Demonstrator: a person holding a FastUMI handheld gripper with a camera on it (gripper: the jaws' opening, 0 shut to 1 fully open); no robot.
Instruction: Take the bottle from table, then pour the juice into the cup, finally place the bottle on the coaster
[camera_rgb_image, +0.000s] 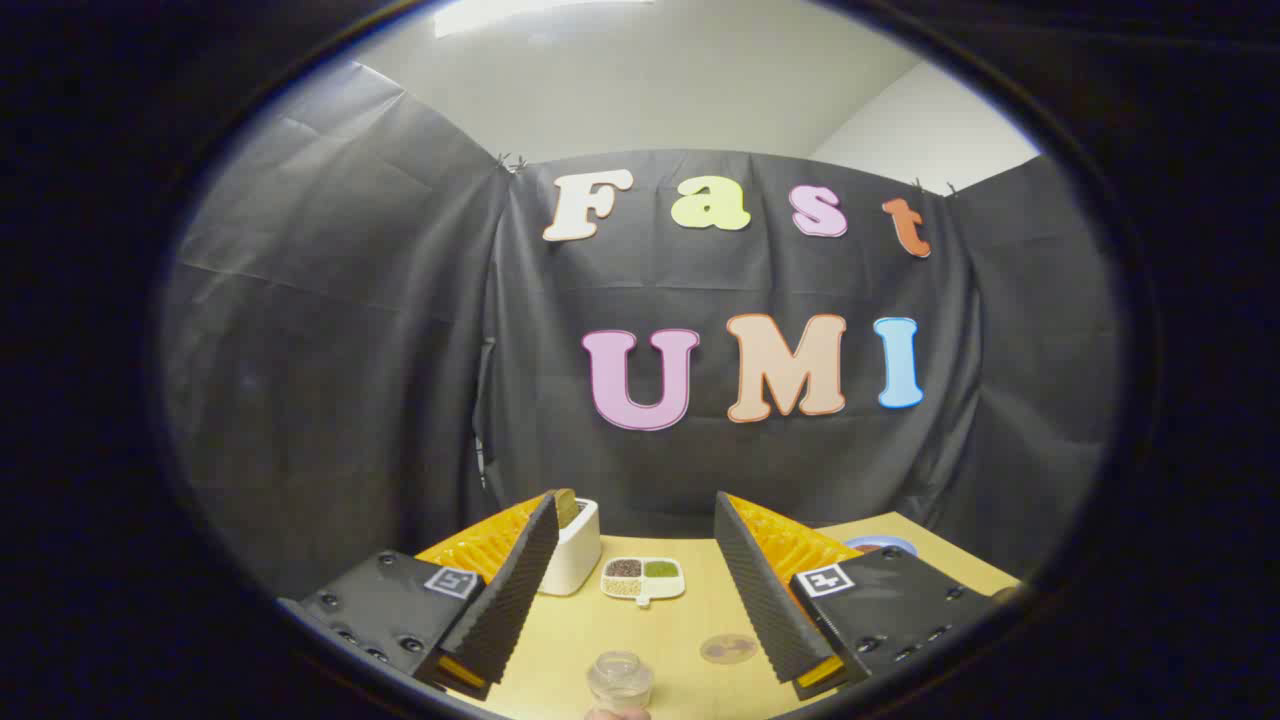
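My gripper is open, held above the wooden table with nothing between its fingers. Below and between the fingers, near the table's front edge, stands a clear glass cup. Right under the cup a small brownish bit peeks in; I cannot tell what it is. A round translucent coaster lies flat on the table just right of the cup, close to the right finger's base. No part that I can name as the bottle is visible.
A white box stands at the back, partly hidden by the left finger. Beside it lies a small white divided dish with seeds. A blue-rimmed plate peeks out beyond the right finger. Black cloth walls close the back and sides.
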